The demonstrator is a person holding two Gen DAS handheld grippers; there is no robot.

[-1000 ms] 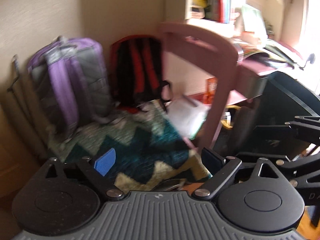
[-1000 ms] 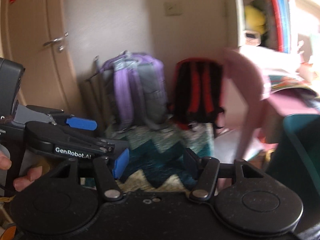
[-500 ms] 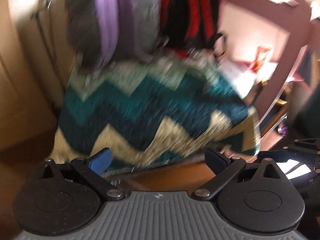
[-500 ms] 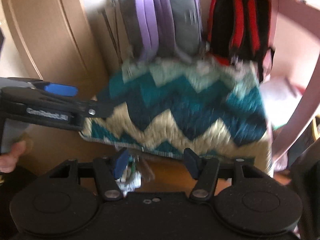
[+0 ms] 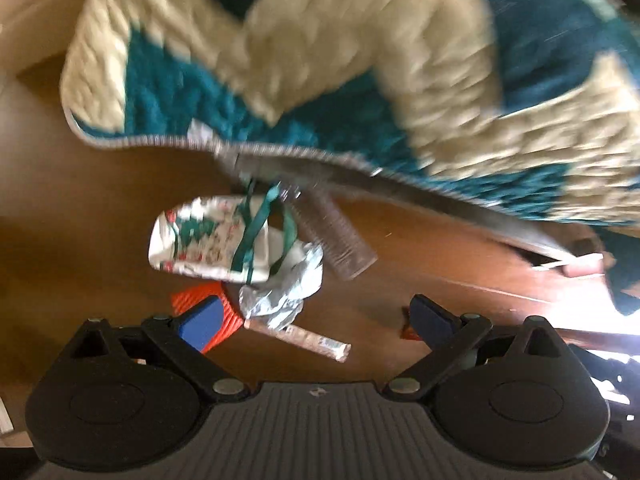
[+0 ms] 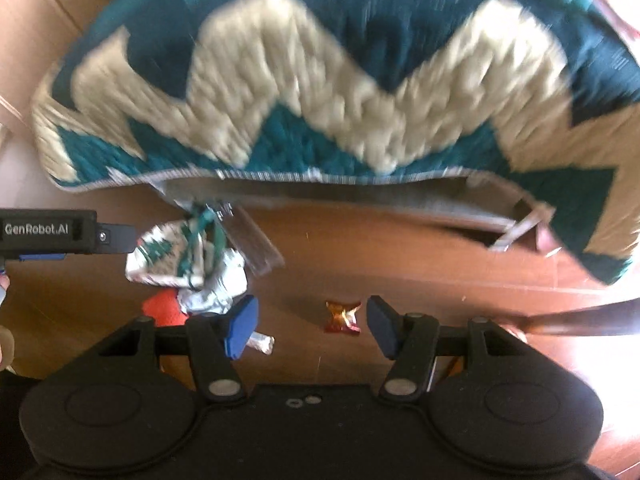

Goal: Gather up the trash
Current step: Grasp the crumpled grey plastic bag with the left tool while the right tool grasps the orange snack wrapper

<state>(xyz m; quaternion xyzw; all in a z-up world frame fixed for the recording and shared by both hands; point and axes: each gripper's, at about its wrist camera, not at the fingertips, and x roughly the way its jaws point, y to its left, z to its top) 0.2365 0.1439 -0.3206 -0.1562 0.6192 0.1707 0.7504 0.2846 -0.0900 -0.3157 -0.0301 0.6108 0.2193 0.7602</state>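
Trash lies in a heap on the wooden floor by the rug's edge: a white printed bag (image 5: 200, 240) (image 6: 160, 256) with green ribbon, crumpled silver foil (image 5: 284, 288) (image 6: 216, 288), a clear plastic wrapper (image 5: 340, 236) (image 6: 256, 248), an orange ridged piece (image 5: 196, 300) (image 6: 162, 310) and a long stick wrapper (image 5: 308, 340). My left gripper (image 5: 316, 320) hangs open above the stick wrapper and grips nothing. A red-gold candy wrapper (image 6: 342, 316) lies apart on the floor. My right gripper (image 6: 312, 326) is open over it, pads clear of it.
A teal and cream zigzag rug (image 5: 360, 80) (image 6: 320, 100) fills the upper half of both views, its near edge raised off the floor. A chair leg (image 6: 580, 316) slants in at the right. The left gripper's body (image 6: 52, 232) and a hand show at the left.
Both views have swung down from the backpacks and chair against the wall to the floor. Both grippers have dropped close to the trash at the rug's edge.
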